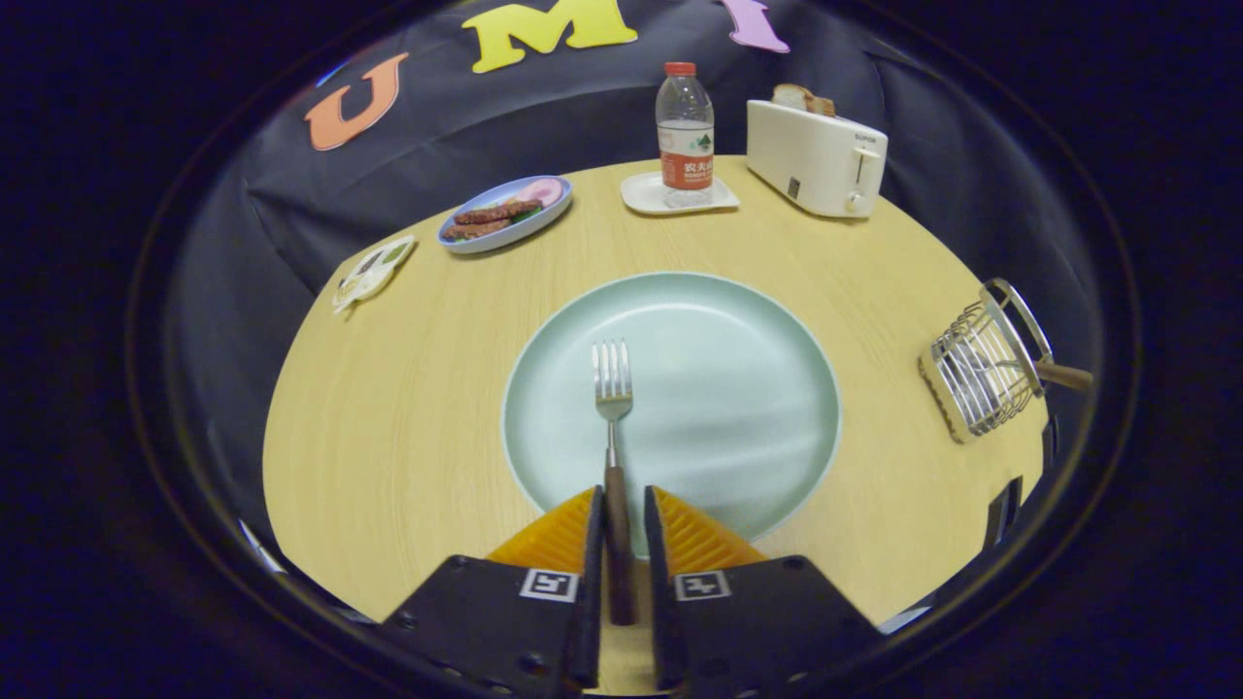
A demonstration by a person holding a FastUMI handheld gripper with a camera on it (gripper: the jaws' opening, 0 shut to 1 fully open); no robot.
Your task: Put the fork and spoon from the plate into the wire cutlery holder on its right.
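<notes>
I see bare table (874, 291) between plate (738, 388) and holder (981, 369); bottle (685, 136) and toaster (816, 155) stand well beyond.

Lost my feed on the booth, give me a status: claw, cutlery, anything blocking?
Claw astride fork handle, grip unconfirmed. Fork lies over plate. Wire cutlery holder to the right already has a wooden handle in it. Nothing between.

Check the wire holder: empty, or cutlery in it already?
Not empty. The wire holder already has a wooden handle poking out; the fork lies on the plate, handle between the hand-held gripper fingers.
</notes>
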